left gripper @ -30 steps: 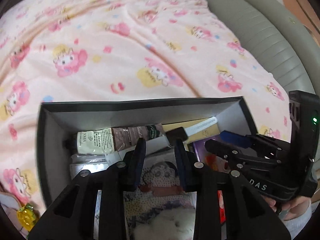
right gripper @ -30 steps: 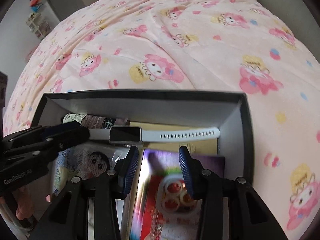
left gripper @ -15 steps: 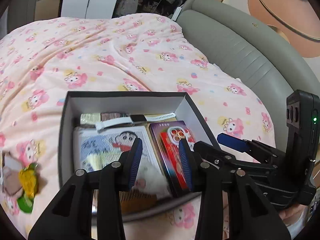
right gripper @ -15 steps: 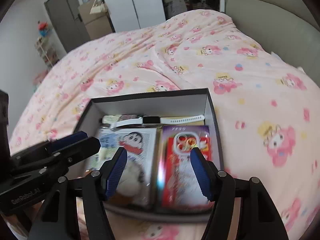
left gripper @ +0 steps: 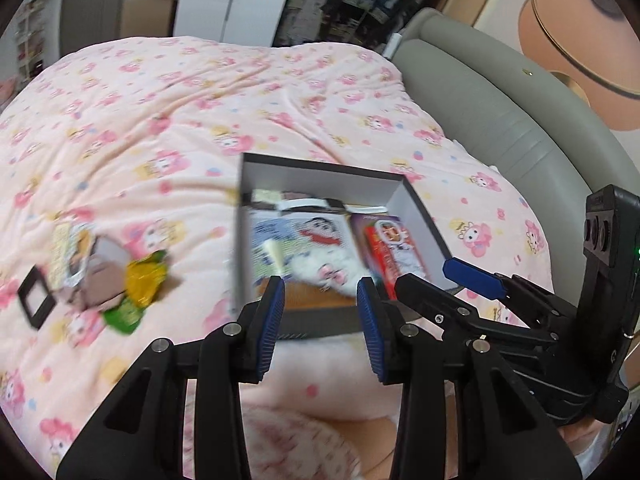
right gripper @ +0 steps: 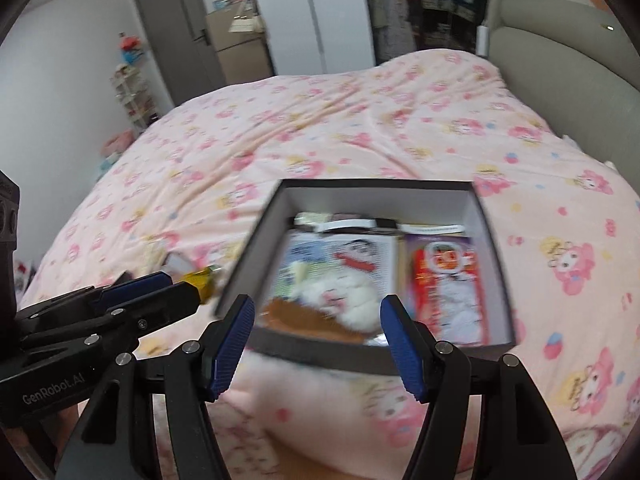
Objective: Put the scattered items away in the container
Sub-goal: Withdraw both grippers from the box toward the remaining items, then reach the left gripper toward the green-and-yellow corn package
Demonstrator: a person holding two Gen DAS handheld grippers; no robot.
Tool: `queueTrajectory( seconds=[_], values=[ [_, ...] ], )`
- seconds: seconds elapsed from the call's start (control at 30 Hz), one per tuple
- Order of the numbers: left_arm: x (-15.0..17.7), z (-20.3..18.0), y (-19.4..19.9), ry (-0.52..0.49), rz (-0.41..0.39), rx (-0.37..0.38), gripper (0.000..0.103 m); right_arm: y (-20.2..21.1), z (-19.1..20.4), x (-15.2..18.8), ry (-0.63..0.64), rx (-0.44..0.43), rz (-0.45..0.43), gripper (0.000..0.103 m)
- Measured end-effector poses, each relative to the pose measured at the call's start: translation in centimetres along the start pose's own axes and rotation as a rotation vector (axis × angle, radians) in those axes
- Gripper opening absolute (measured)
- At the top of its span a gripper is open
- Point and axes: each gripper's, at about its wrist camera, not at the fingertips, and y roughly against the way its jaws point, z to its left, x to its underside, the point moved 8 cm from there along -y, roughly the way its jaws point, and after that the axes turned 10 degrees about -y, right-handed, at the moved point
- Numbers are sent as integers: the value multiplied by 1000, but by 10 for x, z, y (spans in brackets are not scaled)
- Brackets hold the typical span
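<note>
Below me the pink cartoon-print bedspread (left gripper: 248, 92) fills most of both views, with a grey padded headboard (left gripper: 492, 92) curving along its right side. On it sits the grey box (right gripper: 256, 248), open-topped, holding a comic booklet (right gripper: 340, 256), a red packaged item (right gripper: 444, 280), a white fluffy toy (right gripper: 344, 292), a brown comb (right gripper: 304, 314) and a white watch (right gripper: 352, 224) along the far wall. I have my left gripper (left gripper: 320, 316) held above the box's near edge, jaws spread and empty. My right gripper (right gripper: 316, 344) is beside it, jaws spread wider, also empty. Left of the box, a small pile stays scattered on the spread: a yellow-green packet (left gripper: 140, 284), a brownish blurred piece (left gripper: 104, 276) and a small black frame (left gripper: 36, 300).
</note>
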Motion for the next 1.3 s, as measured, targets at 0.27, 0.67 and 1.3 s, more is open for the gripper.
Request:
queueTrajectory(
  seconds=[0.27, 0.67, 1.3],
  values=[
    [31, 56, 39, 61, -12, -83, 38, -13, 68, 21, 102, -76, 42, 63],
    [82, 148, 49, 233, -2, -140, 40, -62, 144, 41, 224, -208, 175, 63],
    [135, 259, -42, 495, 178, -54, 40, -213, 177, 59, 226, -66, 460, 63]
  ],
)
